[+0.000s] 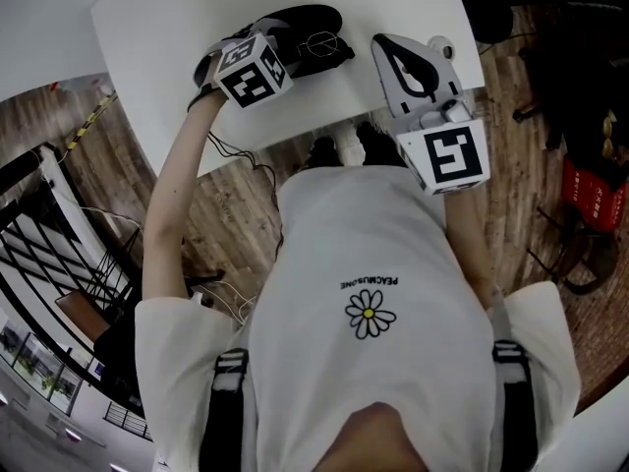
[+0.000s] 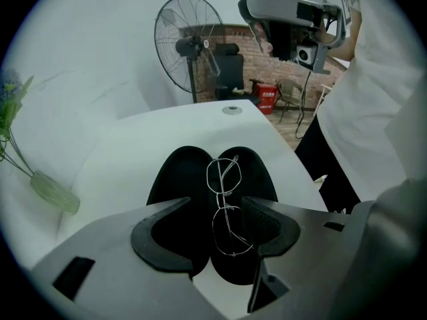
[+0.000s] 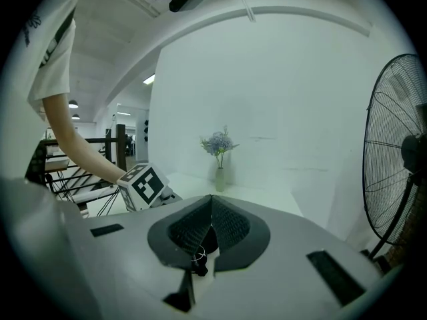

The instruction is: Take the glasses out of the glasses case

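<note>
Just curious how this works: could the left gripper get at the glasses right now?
Probably yes. The case lies open, and the glasses rest uncovered on it. The left gripper is above them with its jaws apart, and nothing is in between.

The scene is lit brightly and evenly; the white counter (image 1: pixel 167 28) is nearly washed out. Strong curving and black corners are seen in both gripper views.
</note>
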Demonstrator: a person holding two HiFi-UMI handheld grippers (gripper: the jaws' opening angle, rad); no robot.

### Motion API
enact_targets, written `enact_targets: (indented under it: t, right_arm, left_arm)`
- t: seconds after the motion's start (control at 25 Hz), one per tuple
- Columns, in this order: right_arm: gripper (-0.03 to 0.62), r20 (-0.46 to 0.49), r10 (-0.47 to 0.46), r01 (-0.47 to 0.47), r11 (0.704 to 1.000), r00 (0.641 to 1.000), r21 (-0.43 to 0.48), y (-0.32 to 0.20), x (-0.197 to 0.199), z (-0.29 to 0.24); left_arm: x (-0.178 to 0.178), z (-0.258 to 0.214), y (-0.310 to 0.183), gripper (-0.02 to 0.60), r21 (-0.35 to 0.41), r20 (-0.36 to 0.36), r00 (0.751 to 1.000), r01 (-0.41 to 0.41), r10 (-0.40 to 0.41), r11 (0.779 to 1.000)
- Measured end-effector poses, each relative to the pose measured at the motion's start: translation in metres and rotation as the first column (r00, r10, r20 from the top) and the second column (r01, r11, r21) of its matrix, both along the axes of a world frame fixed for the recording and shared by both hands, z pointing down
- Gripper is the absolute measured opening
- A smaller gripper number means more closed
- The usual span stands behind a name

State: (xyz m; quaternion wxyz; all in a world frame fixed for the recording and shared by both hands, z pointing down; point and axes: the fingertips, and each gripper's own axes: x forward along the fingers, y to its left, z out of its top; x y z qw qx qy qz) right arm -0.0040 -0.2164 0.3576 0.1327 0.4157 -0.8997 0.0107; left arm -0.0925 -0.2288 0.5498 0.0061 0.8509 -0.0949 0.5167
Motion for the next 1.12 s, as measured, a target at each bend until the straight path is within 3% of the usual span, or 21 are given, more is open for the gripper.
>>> enact_targets:
  t: [0.2, 0.52, 0.96, 1.12]
  right_arm:
    - [0.009, 0.0, 0.009, -0.009, 1.0, 1.0, -0.005, 0.002, 0.001, 0.001]
    - [0.009, -0.035, -0.013, 0.013, 1.0, 0.999, -0.006, 0.004, -0.003, 0.007]
    - [0.009, -0.109, -0.05, 0.05, 0.999, 0.993, 0.001, 0.01, -0.004, 0.017]
    - [0.009, -0.115, -0.049, 0.05, 0.999, 0.992, 0.005, 0.01, -0.004, 0.017]
  left_arm:
    - [0.001, 0.003, 0.001, 0.232, -0.022, -0.01, 1.0, 0.0, 0.0, 1.0]
    - [0.005, 0.012, 0.007, 0.229, -0.127, 0.026, 0.998, -0.048, 0.051, 0.991]
    - [0.007, 0.011, 0.004, 0.135, -0.281, 0.055, 0.998, 0.007, 0.009, 0.96]
    - [0.008, 0.004, 0.004, 0.115, -0.249, 0.077, 0.996, -0.023, 0.043, 0.968]
